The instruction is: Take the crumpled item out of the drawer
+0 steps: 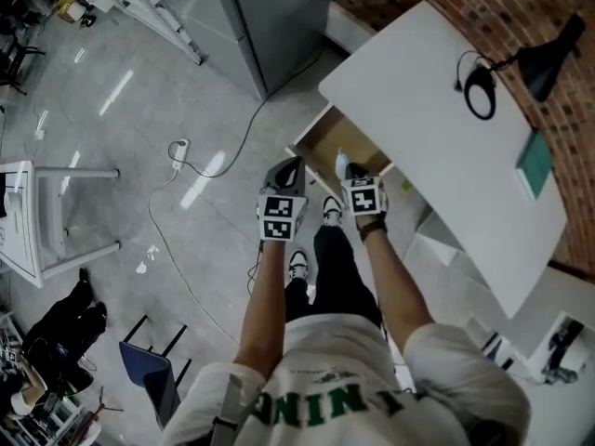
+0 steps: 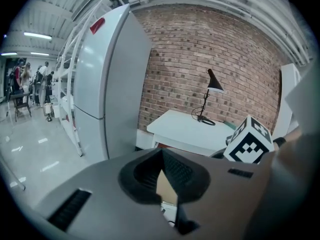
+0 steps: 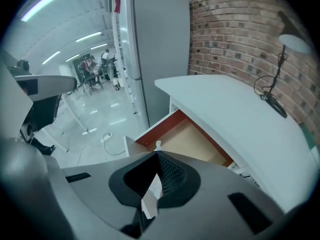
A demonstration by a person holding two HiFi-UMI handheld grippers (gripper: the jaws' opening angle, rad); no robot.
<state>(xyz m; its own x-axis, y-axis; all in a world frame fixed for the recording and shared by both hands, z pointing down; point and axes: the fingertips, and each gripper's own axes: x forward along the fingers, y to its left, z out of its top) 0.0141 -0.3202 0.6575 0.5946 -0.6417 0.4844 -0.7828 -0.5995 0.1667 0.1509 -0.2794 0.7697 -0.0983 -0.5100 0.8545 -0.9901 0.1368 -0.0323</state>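
Note:
The drawer [image 1: 327, 143] under the white desk [image 1: 446, 128] stands pulled out; its pale wooden bottom [image 3: 192, 141] looks bare. My right gripper [image 1: 346, 167] hangs over the drawer's front edge with its jaws shut. A small white crumpled item [image 1: 339, 162] pokes out at the tips, and it also shows between the jaws in the right gripper view [image 3: 152, 194]. My left gripper [image 1: 286, 167] is beside it to the left, clear of the drawer, jaws [image 2: 162, 154] closed with nothing in them.
A black lamp [image 1: 544, 59] with its coiled cord and a green book [image 1: 535, 165] lie on the desk. A tall grey cabinet [image 1: 279, 17] stands past the drawer. A power strip with cable [image 1: 178, 147] trails over the floor; a white table [image 1: 28, 221] is at left.

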